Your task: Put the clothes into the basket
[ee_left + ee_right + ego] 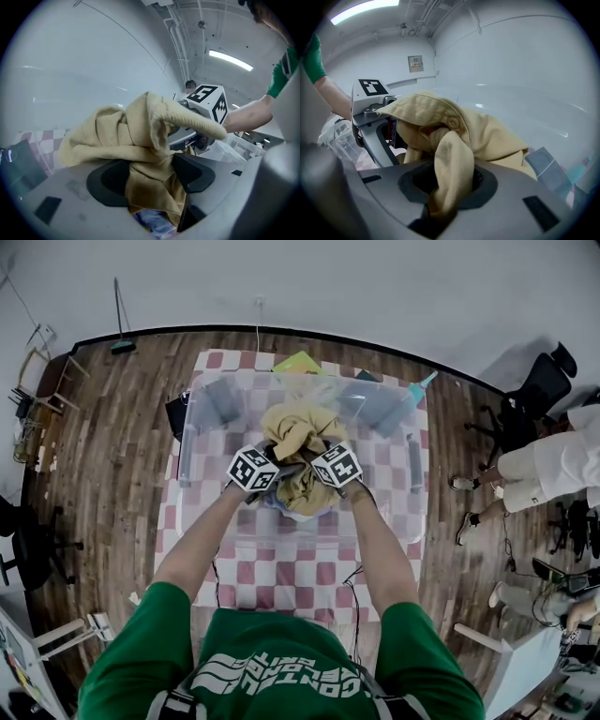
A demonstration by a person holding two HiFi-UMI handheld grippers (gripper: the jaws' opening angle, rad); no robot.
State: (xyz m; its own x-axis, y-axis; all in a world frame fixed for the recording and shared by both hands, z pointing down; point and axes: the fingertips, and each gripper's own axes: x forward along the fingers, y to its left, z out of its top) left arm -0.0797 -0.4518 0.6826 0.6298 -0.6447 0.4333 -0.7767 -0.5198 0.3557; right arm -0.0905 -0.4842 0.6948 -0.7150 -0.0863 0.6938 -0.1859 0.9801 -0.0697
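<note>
A tan corduroy garment [294,439] hangs bunched between both grippers over a clear plastic basket [199,418] on the pink-checked table [281,570]. My left gripper [279,471] is shut on one fold of the garment [126,136], with cloth filling the gap between its jaws [150,180]. A pale blue cloth [151,221] shows beneath it. My right gripper [311,463] is shut on another fold of the garment [492,136], which drapes down through the jaws [449,183]. Each gripper view shows the other gripper's marker cube [206,101] [370,89] close by.
A teal bottle [412,395] and a green item [298,362] sit at the table's far edge behind the basket. A person in light clothes [553,465] sits at right beside a black office chair [539,381]. Another black chair [28,540] stands at left.
</note>
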